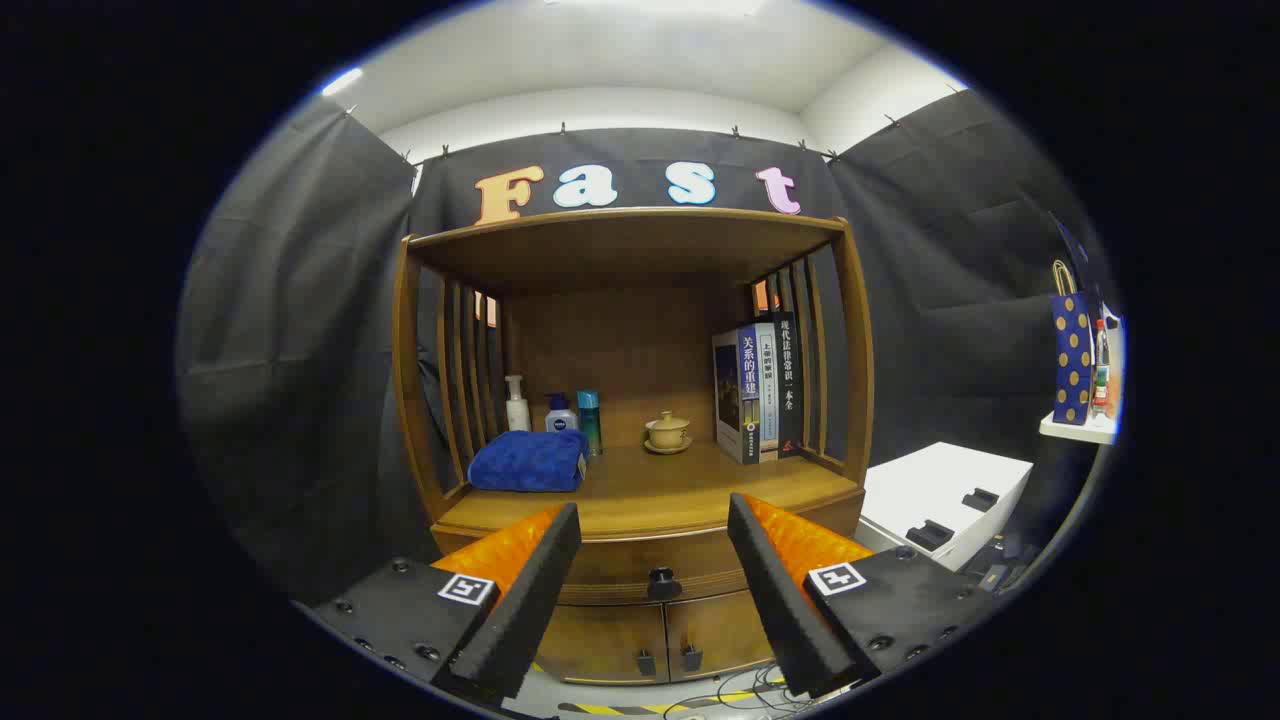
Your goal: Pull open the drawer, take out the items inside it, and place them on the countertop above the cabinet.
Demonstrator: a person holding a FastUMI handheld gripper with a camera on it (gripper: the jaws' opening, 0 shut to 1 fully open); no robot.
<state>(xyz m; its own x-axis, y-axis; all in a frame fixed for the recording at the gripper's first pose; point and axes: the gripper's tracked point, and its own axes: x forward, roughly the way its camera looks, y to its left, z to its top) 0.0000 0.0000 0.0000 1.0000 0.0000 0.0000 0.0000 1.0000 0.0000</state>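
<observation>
A wooden cabinet with a shelf top stands straight ahead. Its drawer (620, 568) sits closed under the countertop (660, 495), with a dark round knob (662, 580) at its middle. My gripper (655, 525) is open, fingers spread wide, and hangs a short way in front of the drawer front. The knob lies between and just below the fingertips, some distance beyond them. Nothing is held. The inside of the drawer is hidden.
On the countertop lie a folded blue towel (528, 461), three bottles (555, 410), a lidded teacup on a saucer (667, 433) and upright books (760, 390). Two small doors (660, 635) sit below the drawer. A white box (945, 495) stands to the right; cables lie on the floor.
</observation>
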